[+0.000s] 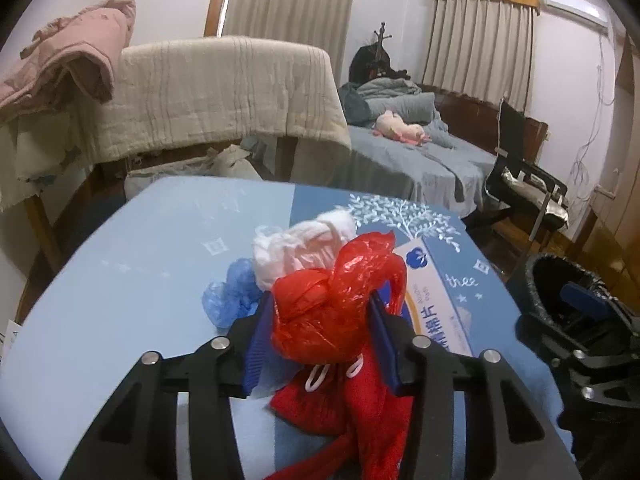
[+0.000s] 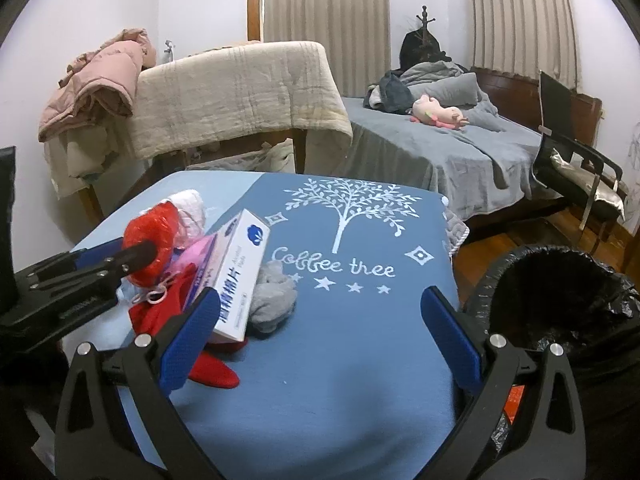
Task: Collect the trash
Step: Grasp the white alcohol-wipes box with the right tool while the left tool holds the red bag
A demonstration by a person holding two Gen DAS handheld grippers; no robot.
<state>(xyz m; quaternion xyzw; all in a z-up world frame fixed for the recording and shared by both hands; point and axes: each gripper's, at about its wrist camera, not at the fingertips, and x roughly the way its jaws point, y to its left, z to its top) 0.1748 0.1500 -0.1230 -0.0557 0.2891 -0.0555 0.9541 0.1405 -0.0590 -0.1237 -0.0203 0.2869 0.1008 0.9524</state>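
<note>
While partly hidden behind pads: red plastic bag (image 1: 332,304) clamped in left gripper (image 1: 322,320)
Right gripper (image 2: 320,320): spread, empty
Bin (image 2: 548,300), 3 o'clock: rim cropped

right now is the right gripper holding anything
No, the right gripper stands open over the bare blue tablecloth with nothing between its pads.

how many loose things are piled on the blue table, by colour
red: 2, plastic bag and cloth item
blue: 1, crumpled bag
white/pink: 1, crumpled bag
grey: 1, crumpled wad
white and blue: 1, box
total: 6
</note>
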